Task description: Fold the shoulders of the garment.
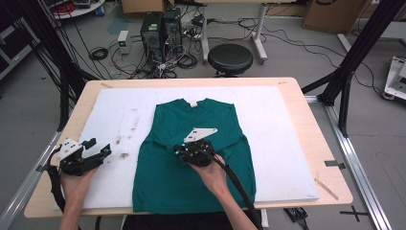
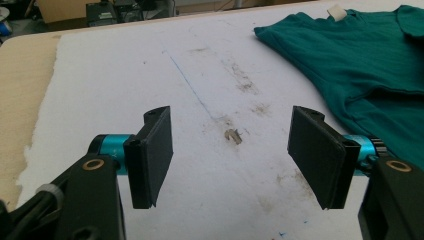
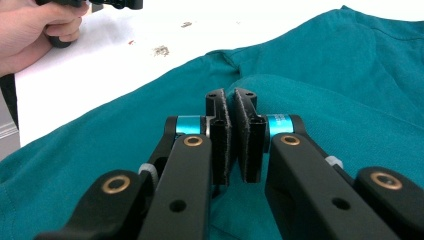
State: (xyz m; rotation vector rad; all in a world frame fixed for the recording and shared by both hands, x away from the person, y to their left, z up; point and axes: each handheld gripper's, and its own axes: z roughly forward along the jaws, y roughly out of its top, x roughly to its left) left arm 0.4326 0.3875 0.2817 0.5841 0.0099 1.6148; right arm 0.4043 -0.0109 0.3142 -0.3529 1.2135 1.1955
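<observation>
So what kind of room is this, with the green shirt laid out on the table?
Most likely a lab or workshop set up for recording. Computer towers sit on the floor among loose cables, a black metal frame stands beside the table, and cardboard boxes line the back wall.

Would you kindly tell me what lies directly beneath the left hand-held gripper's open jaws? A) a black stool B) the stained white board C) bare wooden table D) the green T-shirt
B: the left hand-held gripper hovers with jaws wide apart above the stained white board, left of the green T-shirt.
</observation>
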